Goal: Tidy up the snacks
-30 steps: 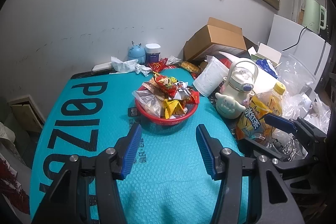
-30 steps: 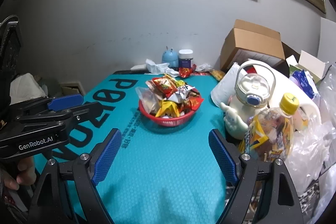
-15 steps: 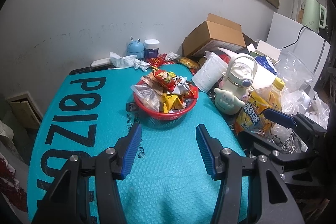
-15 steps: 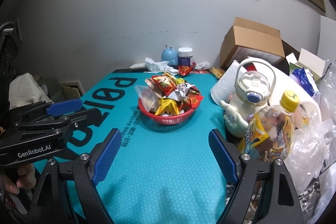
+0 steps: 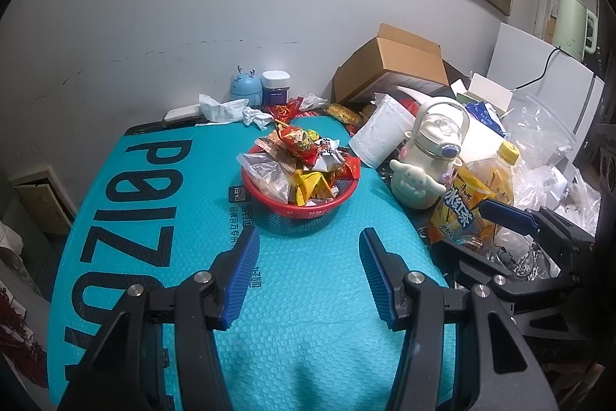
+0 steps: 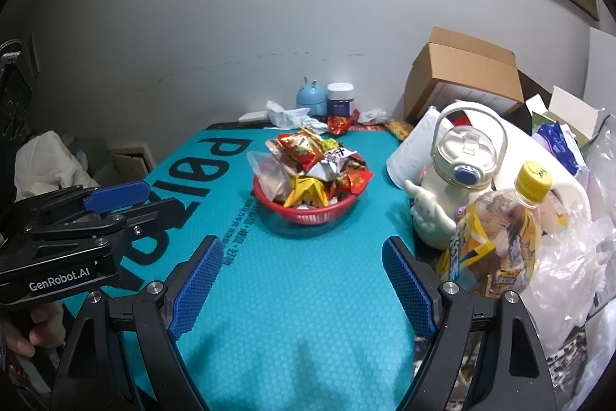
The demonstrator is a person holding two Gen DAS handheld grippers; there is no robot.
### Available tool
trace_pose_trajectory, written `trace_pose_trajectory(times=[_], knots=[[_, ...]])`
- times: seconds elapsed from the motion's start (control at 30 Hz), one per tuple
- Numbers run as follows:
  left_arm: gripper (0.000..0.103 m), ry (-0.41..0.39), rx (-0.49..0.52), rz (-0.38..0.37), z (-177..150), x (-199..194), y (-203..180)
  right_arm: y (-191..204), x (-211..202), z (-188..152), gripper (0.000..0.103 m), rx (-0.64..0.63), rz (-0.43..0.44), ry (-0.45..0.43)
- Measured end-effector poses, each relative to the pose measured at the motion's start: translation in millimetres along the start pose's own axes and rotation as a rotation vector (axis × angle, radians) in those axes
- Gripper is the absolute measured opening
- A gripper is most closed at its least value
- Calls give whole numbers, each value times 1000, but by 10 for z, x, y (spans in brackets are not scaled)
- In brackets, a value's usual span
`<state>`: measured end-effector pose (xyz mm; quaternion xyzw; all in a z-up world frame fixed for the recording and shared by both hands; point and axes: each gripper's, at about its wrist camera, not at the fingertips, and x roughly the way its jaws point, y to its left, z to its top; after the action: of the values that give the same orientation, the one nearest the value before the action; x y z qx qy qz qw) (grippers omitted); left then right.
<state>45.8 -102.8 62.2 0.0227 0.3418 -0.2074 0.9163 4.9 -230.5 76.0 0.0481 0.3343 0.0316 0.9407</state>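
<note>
A red basket (image 5: 304,208) (image 6: 308,214) heaped with snack packets (image 5: 304,151) (image 6: 304,151) stands in the middle of a teal mat (image 5: 300,326) (image 6: 292,314). More snack wrappers (image 5: 285,110) (image 6: 338,122) lie at the mat's far edge. My left gripper (image 5: 308,237) hovers open and empty over the mat, short of the basket. My right gripper (image 6: 302,245) is open wider and also empty, likewise short of the basket. Each gripper shows at the edge of the other's view: the right gripper (image 5: 508,216) and the left gripper (image 6: 115,193), which a hand (image 6: 34,326) holds.
Right of the basket stand a cream character flask (image 5: 427,160) (image 6: 458,172), a yellow-capped tea bottle (image 5: 481,195) (image 6: 500,237), a white roll (image 5: 381,137), plastic bags (image 5: 539,141) and a cardboard box (image 5: 396,64). A blue gadget (image 5: 246,87) and a jar (image 5: 275,87) sit by the wall.
The basket sits slightly higher in both views than a second ago. Both grippers' jaws stand unchanged.
</note>
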Motion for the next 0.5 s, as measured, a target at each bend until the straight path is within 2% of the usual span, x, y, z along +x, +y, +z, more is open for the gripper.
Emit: trace_pose_trajectory(times=[0.5], knots=[[53, 0, 15, 5, 7, -6, -20, -45, 27, 5, 86, 6, -10, 15]])
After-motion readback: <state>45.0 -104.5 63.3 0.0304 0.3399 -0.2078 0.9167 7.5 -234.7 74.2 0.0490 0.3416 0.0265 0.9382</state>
